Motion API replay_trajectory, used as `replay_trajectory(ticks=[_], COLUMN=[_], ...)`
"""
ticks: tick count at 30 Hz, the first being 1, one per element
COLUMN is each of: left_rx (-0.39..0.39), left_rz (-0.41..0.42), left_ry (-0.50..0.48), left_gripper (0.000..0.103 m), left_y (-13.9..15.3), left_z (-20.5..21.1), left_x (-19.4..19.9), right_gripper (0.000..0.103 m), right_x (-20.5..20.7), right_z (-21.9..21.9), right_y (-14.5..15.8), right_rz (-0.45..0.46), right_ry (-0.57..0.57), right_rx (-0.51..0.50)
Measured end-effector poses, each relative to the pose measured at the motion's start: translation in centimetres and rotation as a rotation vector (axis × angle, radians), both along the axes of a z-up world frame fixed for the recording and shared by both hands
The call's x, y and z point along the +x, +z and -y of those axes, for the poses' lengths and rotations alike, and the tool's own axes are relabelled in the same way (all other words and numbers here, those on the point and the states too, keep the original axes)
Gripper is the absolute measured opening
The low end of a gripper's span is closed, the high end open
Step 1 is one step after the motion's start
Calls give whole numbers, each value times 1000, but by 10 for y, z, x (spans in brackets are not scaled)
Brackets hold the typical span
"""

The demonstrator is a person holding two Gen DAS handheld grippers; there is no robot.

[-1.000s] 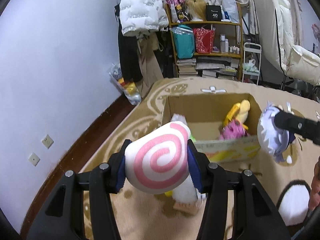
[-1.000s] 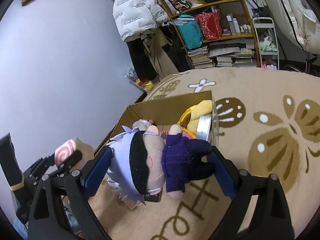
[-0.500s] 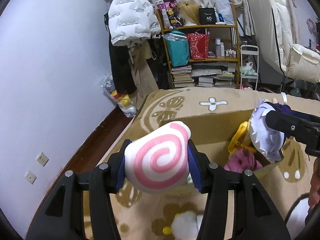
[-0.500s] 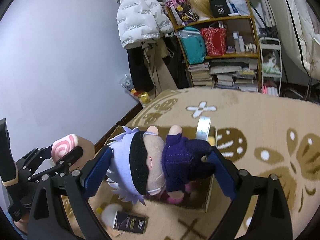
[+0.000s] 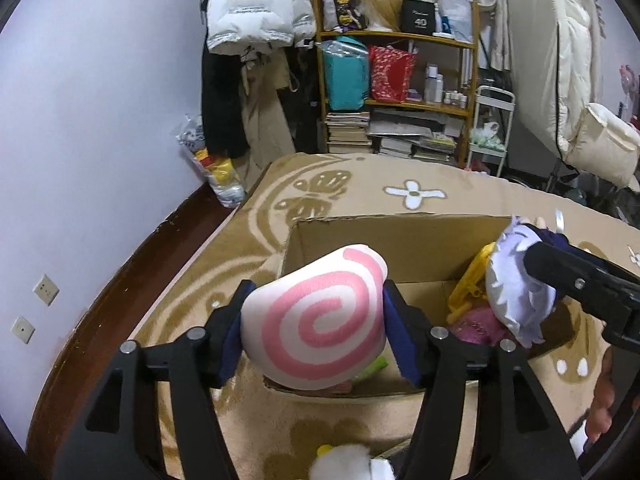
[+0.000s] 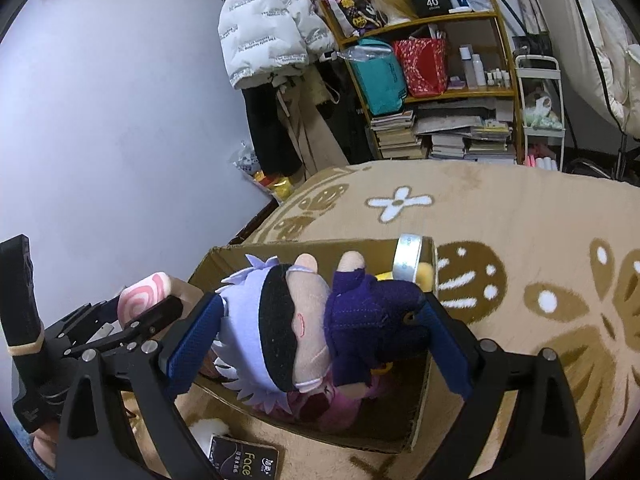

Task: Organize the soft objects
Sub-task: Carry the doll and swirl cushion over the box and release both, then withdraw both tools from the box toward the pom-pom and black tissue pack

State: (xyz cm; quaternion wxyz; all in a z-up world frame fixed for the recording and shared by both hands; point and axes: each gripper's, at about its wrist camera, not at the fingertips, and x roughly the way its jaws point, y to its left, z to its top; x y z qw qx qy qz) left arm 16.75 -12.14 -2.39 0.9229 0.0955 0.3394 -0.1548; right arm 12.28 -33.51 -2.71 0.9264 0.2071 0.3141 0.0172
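On the tan rug (image 5: 360, 184) the open box (image 5: 400, 236) sits right under both toys: the left hand-held gripper (image 5: 316, 336), its jaws just opening, loosely holds the swirl pillow (image 5: 316, 320), and the right hand-held gripper (image 6: 320, 336) squeezes the doll (image 6: 304, 320).

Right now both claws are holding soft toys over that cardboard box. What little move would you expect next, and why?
Probably the left gripper finishes letting go, so the pink swirl plush drops into the cardboard box. Its jaws have just been opening with the plush between them, and it hangs over the box's near edge above toys already inside. The right gripper holds the doll over the box too.
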Motion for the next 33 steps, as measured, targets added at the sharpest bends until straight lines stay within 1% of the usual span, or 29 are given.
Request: replay_trajectory(ticks=[2, 6, 8, 10, 12, 16, 19, 21, 25, 29, 33], left_rx=[12, -6, -13, -10, -7, -16, 20, 45, 38, 51, 44], left_rz=[-1, -6, 3, 11, 18, 23, 12, 21, 25, 25, -4], left_ry=[11, 31, 23, 19, 26, 50, 55, 76, 90, 97, 107], left_gripper=[66, 81, 85, 92, 95, 96, 96, 96, 96, 96, 96], left_y=[-2, 1, 4, 7, 9, 14, 17, 22, 33, 40, 40], left_z=[-1, -7, -8, -9, -11, -18, -21, -26, -38, -49, -62], left_x=[1, 2, 1, -1, -3, -6, -9, -15, -30, -46, -58], right_gripper=[102, 103, 103, 103, 103, 103, 103, 103, 103, 103, 103], right_x=[1, -2, -2, -4, -8, -16, -24, -30, -40, -52, -66], right_z=[0, 1, 2, 3, 4, 6, 4, 3, -2, -9, -18], right_y=[0, 4, 6, 6, 8, 13, 17, 18, 20, 22, 22], right_rz=[-5, 17, 8, 5, 11, 19, 19, 14, 4, 0, -8], right_ry=[13, 7, 15, 6, -7, -18, -24, -18, -15, -12, -6], right_rx=[3, -9, 5, 1, -10, 5, -7, -12, -13, -22, -9])
